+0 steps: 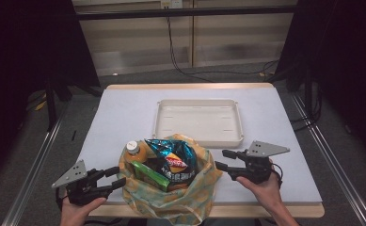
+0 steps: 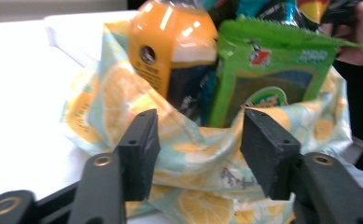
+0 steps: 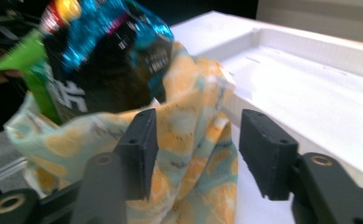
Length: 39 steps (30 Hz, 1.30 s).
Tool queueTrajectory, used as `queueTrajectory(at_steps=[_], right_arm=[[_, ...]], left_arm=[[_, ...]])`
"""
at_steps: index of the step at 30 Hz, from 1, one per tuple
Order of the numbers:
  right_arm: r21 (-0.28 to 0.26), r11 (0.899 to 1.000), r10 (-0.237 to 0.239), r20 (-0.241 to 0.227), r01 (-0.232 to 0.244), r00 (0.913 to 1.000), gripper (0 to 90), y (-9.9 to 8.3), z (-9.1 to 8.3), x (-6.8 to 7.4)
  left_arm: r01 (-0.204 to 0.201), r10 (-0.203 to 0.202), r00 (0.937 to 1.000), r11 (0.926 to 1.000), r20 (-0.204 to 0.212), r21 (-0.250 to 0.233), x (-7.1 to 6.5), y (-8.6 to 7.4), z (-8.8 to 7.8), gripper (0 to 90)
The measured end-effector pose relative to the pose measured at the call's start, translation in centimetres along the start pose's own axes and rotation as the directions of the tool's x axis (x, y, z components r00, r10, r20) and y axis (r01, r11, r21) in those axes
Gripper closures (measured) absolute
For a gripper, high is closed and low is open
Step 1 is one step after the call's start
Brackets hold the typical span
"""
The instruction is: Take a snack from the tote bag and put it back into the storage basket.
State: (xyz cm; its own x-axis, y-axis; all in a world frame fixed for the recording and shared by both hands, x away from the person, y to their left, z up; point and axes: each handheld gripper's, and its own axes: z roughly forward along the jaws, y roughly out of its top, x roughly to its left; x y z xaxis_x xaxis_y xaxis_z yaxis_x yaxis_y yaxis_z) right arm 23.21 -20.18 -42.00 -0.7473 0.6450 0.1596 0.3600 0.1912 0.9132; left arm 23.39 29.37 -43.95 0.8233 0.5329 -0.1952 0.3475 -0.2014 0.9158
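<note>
White tabletop (image 1: 124, 117) bears a lemon-print bag (image 1: 171, 197) of snacks, flanked by the left gripper (image 1: 118, 178) and right gripper (image 1: 220, 160), both released, before a tray (image 1: 199, 139).

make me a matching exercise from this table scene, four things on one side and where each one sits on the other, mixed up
Things:
1. orange juice bottle
2. blue chip bag
3. cream tray
4. right tongs

Places:
A. on the white table, behind the bag
B. left side inside the fruit-print bag
C. just outside the bag's right edge
D. middle of the bag, sticking up

Pairs: 1-B, 2-D, 3-A, 4-C
</note>
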Motion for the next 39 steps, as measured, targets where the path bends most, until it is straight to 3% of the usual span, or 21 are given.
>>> queueTrajectory(at_steps=[4, 5, 6, 8, 10, 16, 19, 26, 29, 30, 35, 38, 39], right_arm=[[-0.037, 0.999, -0.021, -0.032, 0.020, 0.9993, 38.0, 0.9, -0.6, 0.5], [-0.044, 0.999, -0.024, -0.048, 0.022, 0.9986, 36.3, 1.2, -0.6, 0.7], [-0.054, 0.998, -0.037, -0.071, 0.033, 0.9968, 34.0, 1.6, -0.6, 1.1], [-0.062, 0.997, -0.055, -0.092, 0.049, 0.9943, 28.1, 2.1, -0.4, 1.8], [-0.071, 0.996, -0.071, -0.134, 0.061, 0.9885, 23.7, 2.8, -0.1, 2.5], [-0.057, 0.993, -0.115, -0.206, 0.106, 0.9717, 16.0, 4.9, 2.6, 3.6], [-0.025, 0.993, -0.120, -0.235, 0.118, 0.9644, 11.6, 5.3, 4.4, 3.8], [0.018, 0.995, -0.092, -0.249, 0.099, 0.9641, 3.5, 4.6, 7.1, 3.7], [0.032, 0.995, -0.083, -0.251, 0.094, 0.9644, 2.5, 4.3, 7.8, 3.5], [0.037, 0.995, -0.082, -0.253, 0.094, 0.9641, 2.5, 4.2, 8.0, 3.4], [0.036, 0.995, -0.079, -0.254, 0.091, 0.9641, 2.3, 4.1, 8.7, 3.3], [0.042, 0.995, -0.081, -0.261, 0.096, 0.9620, 1.8, 4.0, 9.1, 3.2], [0.041, 0.995, -0.080, -0.279, 0.095, 0.9570, 2.0, 3.9, 9.5, 3.3]], left_arm=[[0.014, -0.014, 0.9994, 0.9998, -0.033, -0.012, 0.3, -0.1, -0.2, 41.1], [0.022, -0.023, 0.9976, 0.9997, -0.065, -0.008, 0.3, -0.1, -0.2, 39.9], [0.028, -0.029, 0.9983, 0.9994, -0.050, -0.018, 0.5, -0.1, -0.2, 38.7], [0.021, -0.021, 0.9968, 0.9998, -0.078, -0.007, 0.5, -0.1, -0.3, 38.7], [0.030, -0.031, 0.9965, 0.9995, -0.078, -0.009, 0.5, -0.1, -0.1, 38.2], [0.023, -0.024, 0.9973, 0.9997, -0.070, -0.010, 0.6, -0.1, 0.0, 37.1], [0.023, -0.023, 0.9966, 0.9997, -0.078, -0.006, 0.6, -0.1, -0.2, 37.0], [0.020, -0.021, 0.9974, 0.9998, -0.070, -0.006, 0.6, -0.1, 0.0, 37.0], [0.021, -0.021, 0.9972, 0.9998, -0.071, -0.006, 0.6, -0.1, -0.1, 37.0], [0.015, -0.015, 0.9956, 0.9999, -0.093, 0.003, 0.5, -0.1, -0.1, 37.0], [0.016, -0.015, 0.9963, 0.9999, -0.084, 0.003, 0.5, -0.1, -0.1, 36.9], [0.013, -0.013, 0.9965, 0.9999, -0.083, 0.007, 0.5, -0.1, -0.1, 37.0], [0.010, -0.009, 0.9961, 0.9999, -0.088, 0.010, 0.6, -0.1, -0.2, 37.0]])
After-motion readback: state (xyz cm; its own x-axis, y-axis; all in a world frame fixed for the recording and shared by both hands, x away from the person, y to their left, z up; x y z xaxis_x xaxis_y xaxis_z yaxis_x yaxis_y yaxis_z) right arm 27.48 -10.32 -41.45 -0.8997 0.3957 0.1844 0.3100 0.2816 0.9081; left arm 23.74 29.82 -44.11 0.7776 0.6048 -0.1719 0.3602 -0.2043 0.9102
